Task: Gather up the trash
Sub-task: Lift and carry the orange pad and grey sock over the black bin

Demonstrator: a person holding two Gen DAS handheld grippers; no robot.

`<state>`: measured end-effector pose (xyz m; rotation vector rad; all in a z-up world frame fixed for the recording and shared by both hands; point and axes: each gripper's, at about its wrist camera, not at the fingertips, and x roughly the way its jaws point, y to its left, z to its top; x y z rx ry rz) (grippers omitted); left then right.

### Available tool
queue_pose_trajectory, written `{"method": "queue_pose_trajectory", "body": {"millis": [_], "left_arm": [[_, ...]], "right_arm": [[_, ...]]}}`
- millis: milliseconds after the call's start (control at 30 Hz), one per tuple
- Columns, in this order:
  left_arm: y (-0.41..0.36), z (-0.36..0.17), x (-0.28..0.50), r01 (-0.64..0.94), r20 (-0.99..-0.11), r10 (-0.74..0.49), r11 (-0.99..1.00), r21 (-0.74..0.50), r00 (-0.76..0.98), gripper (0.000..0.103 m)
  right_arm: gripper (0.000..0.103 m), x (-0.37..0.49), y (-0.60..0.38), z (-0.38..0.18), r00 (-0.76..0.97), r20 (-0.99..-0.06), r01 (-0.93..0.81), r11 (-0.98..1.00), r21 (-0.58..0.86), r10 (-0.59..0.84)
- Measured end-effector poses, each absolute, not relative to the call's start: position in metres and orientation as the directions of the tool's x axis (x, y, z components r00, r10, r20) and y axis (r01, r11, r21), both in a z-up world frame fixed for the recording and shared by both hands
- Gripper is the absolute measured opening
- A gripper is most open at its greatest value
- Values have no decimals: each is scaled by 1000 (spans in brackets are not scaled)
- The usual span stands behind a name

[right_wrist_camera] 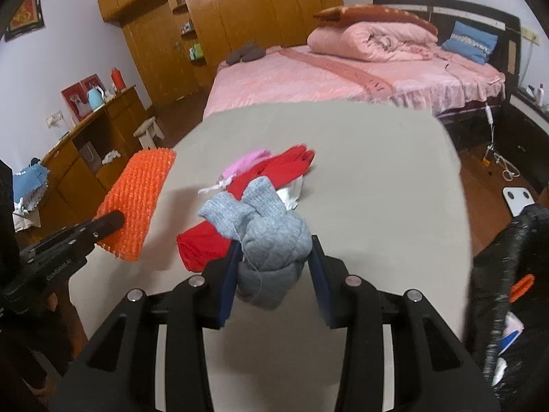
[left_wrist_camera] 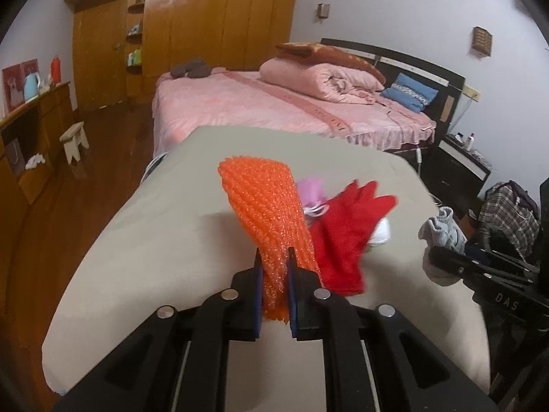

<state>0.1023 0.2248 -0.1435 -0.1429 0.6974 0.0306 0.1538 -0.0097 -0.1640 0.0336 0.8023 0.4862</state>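
Observation:
My left gripper (left_wrist_camera: pixel 273 257) is shut on an orange foam net sleeve (left_wrist_camera: pixel 264 206), held up above the beige table (left_wrist_camera: pixel 137 240). The same orange sleeve (right_wrist_camera: pixel 137 199) and the left gripper (right_wrist_camera: pixel 113 221) show at the left of the right wrist view. My right gripper (right_wrist_camera: pixel 274 243) is shut on a bundled grey knitted glove (right_wrist_camera: pixel 264 226), lifted off the table (right_wrist_camera: pixel 377 189). That grey glove (left_wrist_camera: pixel 442 230) and the right gripper (left_wrist_camera: pixel 435 254) appear at the right of the left wrist view. A red glove (right_wrist_camera: pixel 274 171), a pink item (right_wrist_camera: pixel 243 163) and a white item (right_wrist_camera: pixel 291 194) lie in a pile mid-table.
A pink bed (right_wrist_camera: pixel 343 75) stands beyond the table, with a wooden wardrobe (right_wrist_camera: pixel 240 17) behind it. A wooden sideboard (right_wrist_camera: pixel 85 144) and a small stool (right_wrist_camera: pixel 149 132) are at the left. A dark bag (right_wrist_camera: pixel 507 292) with things inside is at the right edge.

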Motion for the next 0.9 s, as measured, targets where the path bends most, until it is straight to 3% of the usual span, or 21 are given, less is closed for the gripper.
{"method": "queue_pose_trajectory", "body": {"millis": [500, 900], "left_arm": [[143, -100, 110, 83, -580, -153, 986, -145, 800, 11], [57, -83, 116, 255, -554, -295, 955, -150, 779, 11]], "right_arm": [[38, 128, -83, -106, 696, -594, -353, 912, 206, 404], [38, 105, -161, -88, 775, -563, -225, 957, 181, 289]]}}
